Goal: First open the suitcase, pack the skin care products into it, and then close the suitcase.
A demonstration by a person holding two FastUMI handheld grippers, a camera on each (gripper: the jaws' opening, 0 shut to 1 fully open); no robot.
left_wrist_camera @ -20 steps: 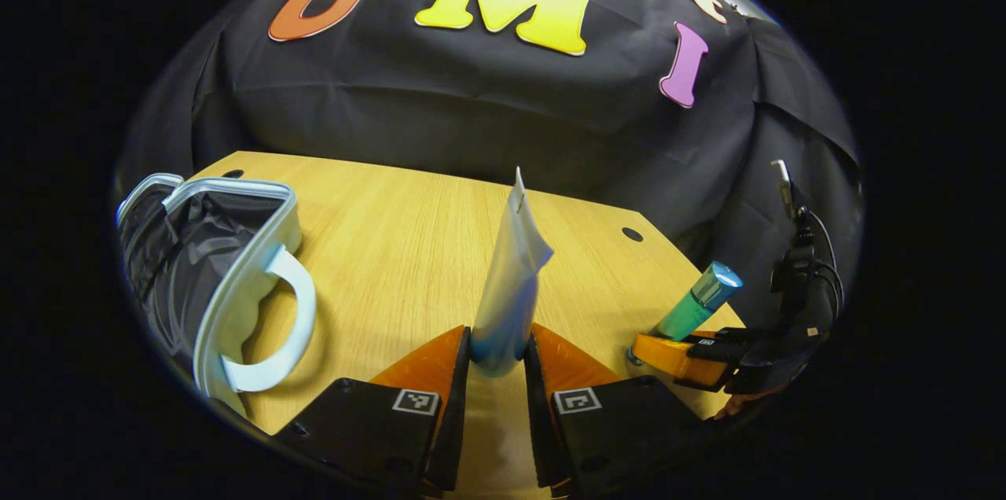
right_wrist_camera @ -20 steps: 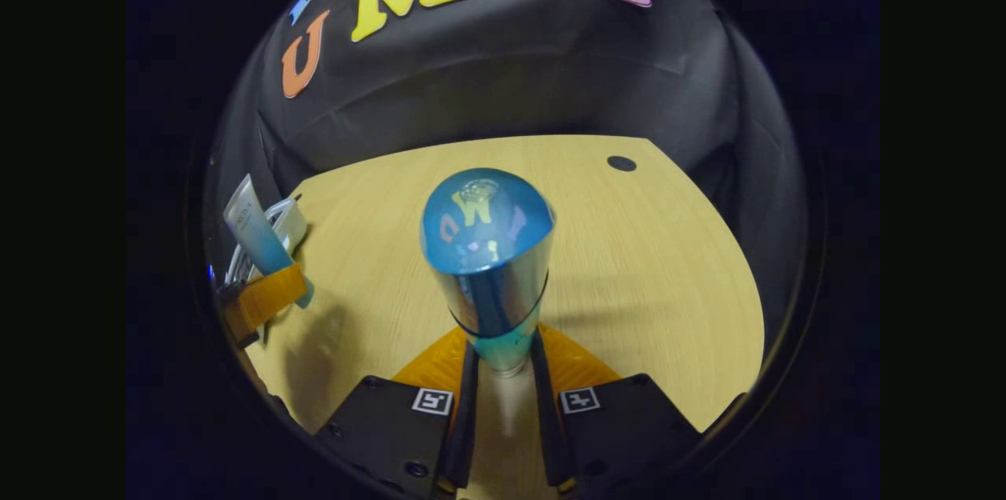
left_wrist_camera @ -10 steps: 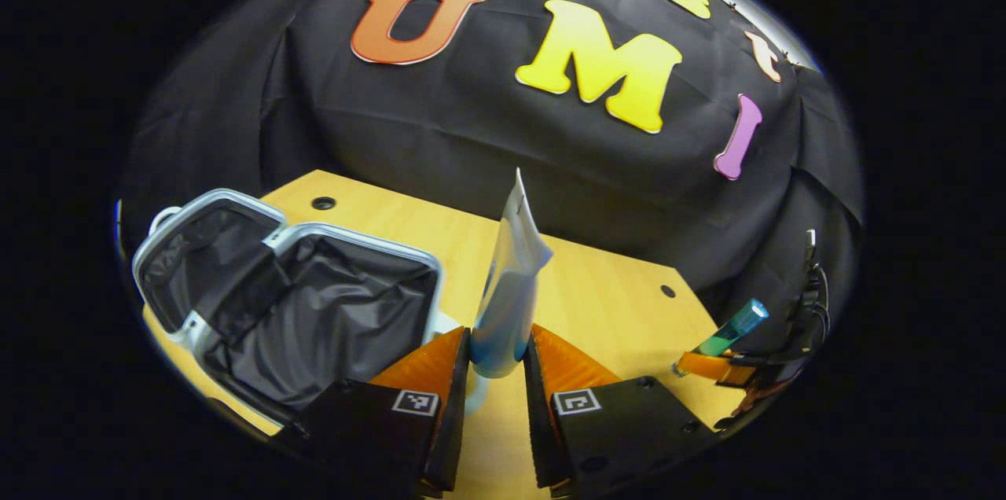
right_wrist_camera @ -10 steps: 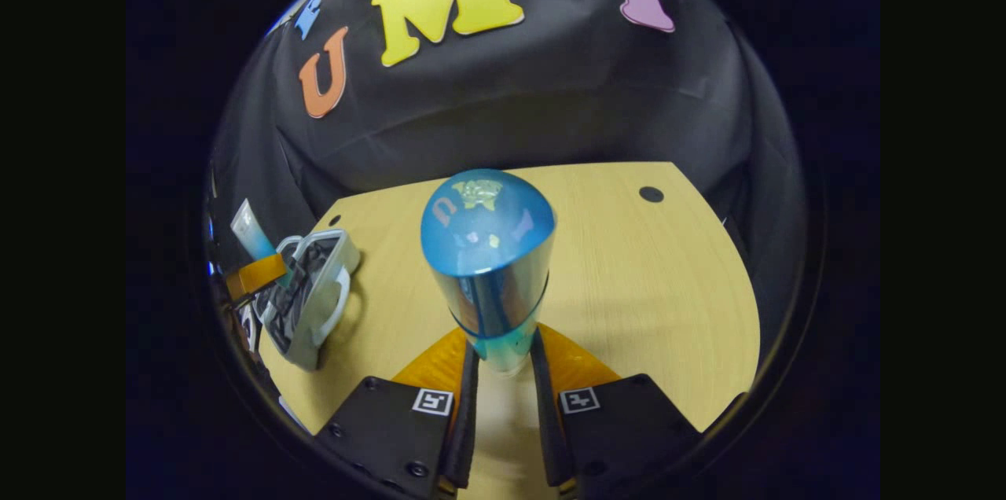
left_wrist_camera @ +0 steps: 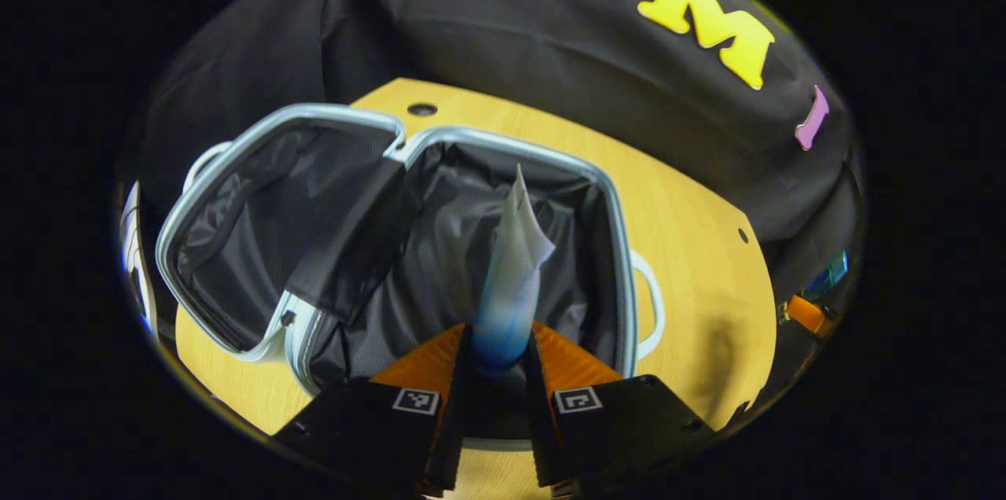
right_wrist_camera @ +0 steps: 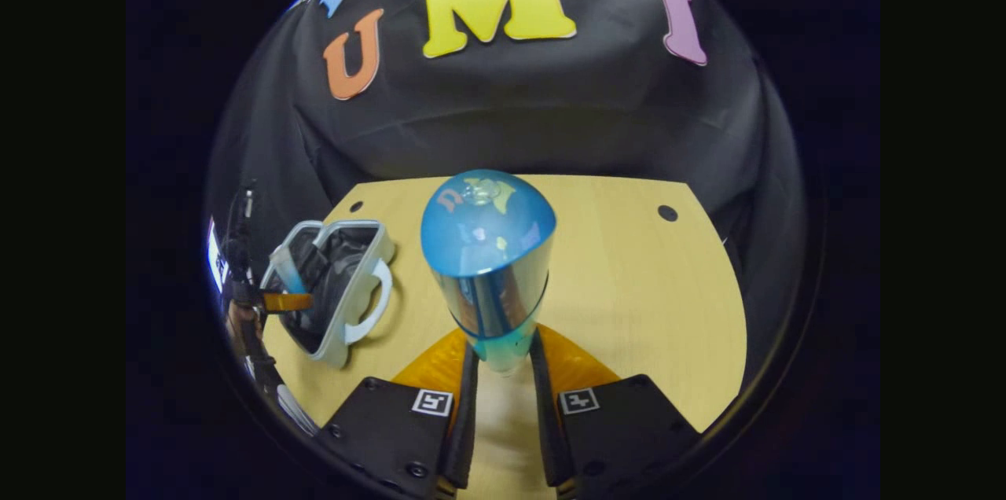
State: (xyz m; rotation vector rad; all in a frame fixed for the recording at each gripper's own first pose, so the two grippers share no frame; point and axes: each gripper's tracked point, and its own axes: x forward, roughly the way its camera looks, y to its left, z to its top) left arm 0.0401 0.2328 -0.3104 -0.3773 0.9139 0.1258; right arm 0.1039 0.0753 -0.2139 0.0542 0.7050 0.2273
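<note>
Left gripper (left_wrist_camera: 497, 362) is clamped on the tube (left_wrist_camera: 511, 272), long axis upright, poised directly over the open suitcase (left_wrist_camera: 440, 248) near the table's (left_wrist_camera: 707, 303) left edge. Right gripper (right_wrist_camera: 503, 374), farther off, grips the bottle (right_wrist_camera: 489, 264).

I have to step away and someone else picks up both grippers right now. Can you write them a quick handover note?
Left gripper: shut on the white-and-blue tube, held over the open suitcase.
Right gripper: shut on the blue-capped bottle, upright above the table, apart from the suitcase.
Done: suitcase lies open on the table, dark lining showing, nothing visible inside.
Left: release the tube into the suitcase, bring the bottle over and put it in, close the lid.
</note>
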